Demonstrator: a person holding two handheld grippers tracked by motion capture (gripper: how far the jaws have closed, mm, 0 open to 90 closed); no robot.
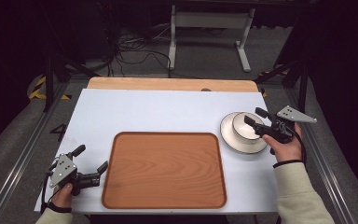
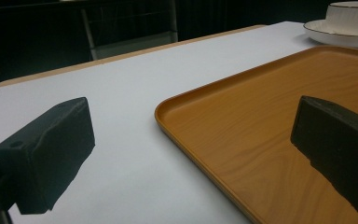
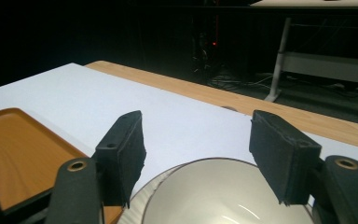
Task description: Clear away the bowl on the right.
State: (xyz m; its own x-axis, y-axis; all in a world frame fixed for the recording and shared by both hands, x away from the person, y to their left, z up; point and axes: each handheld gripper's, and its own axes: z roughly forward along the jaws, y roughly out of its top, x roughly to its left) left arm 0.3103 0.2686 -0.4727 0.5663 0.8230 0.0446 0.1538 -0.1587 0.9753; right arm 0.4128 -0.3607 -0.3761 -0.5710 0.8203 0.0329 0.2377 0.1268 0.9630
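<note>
Nearest the person, at the table's left front corner, the left gripper (image 1: 92, 158) rests low with its jaws spread wide and nothing between them, seemingly parked just beside the wooden tray (image 1: 164, 170). That tray lies bare at the middle of the white table (image 1: 158, 112), probably waiting to receive something. Farther right, the right gripper (image 1: 255, 116) hangs over the white bowl (image 1: 245, 127) on its saucer (image 1: 230, 141), jaws wide apart and gripping nothing, apparently lined up to grasp the bowl's rim. No readable writing or brand appears anywhere.

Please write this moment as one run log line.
left tongs: open, beside tray | right tongs: open, over bowl on plate
</note>
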